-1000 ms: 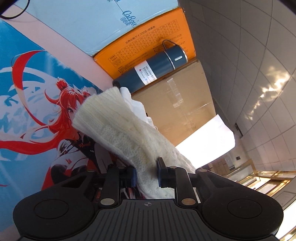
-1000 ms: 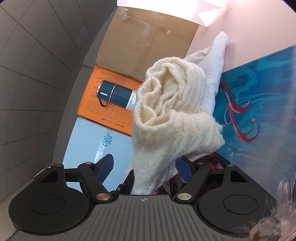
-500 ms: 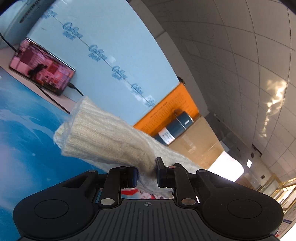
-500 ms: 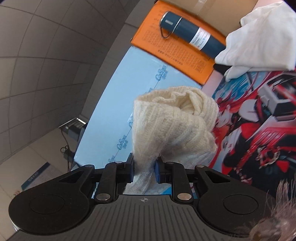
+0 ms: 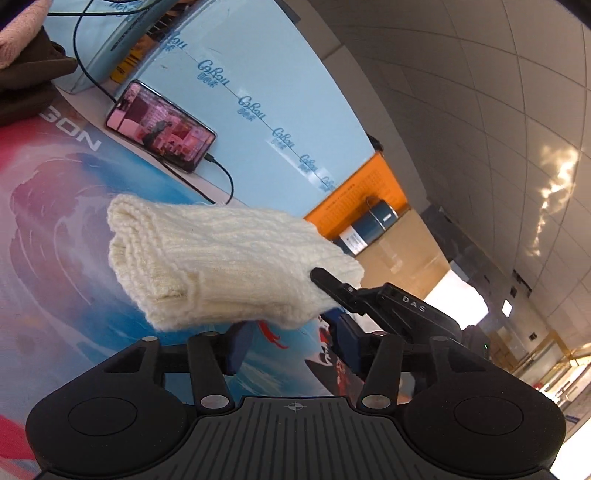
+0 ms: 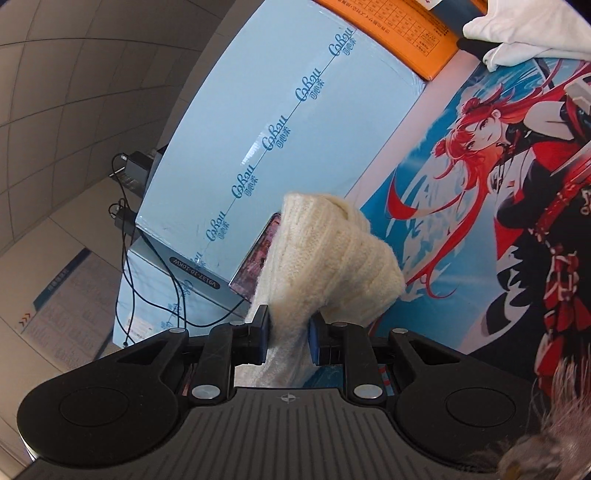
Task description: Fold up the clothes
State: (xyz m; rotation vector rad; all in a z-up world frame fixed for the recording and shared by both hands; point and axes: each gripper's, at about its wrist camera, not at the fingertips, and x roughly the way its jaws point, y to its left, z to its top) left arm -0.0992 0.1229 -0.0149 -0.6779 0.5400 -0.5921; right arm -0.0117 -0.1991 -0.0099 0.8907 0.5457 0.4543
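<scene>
**Knit held up by right gripper, left gripper spread**

Center of the left wrist view: folded cream knit [image 5: 225, 266], layered edges facing the left of the frame, held up over the anime mat [image 5: 55, 258]. Left gripper [image 5: 291, 345] at bottom center, blue pads apart, nothing between them; knit sits just above and beyond the pads. Right gripper's black finger comes in from the right side of this view and presses against the knit's right end. Phone [image 5: 160, 127] in the upper left, screen lit, cable [image 5: 221, 177] plugged into its lower end. Blue box [image 5: 258, 74] behind the phone, running to the upper middle. Orange box [image 5: 362, 199] right of center, with a dark bottle [image 5: 365, 230] just beside it. Dark and pink cloth in the far upper left corner, too cropped to tell more.

Lower center of the right wrist view: right gripper [image 6: 288, 338] clamped on the knit [image 6: 332, 273], fabric bunched between the pads and bulging up toward mid-frame. Knit partly hides the phone [image 6: 258, 254] behind it. Mat [image 6: 498, 184] fills the right side. Blue box [image 6: 295, 110] across the upper middle. Orange box [image 6: 399, 33] along the top edge. White cloth [image 6: 524, 33] in the upper right corner, lying on the mat's far end. Cables [image 6: 147, 266] hang at the left.
</scene>
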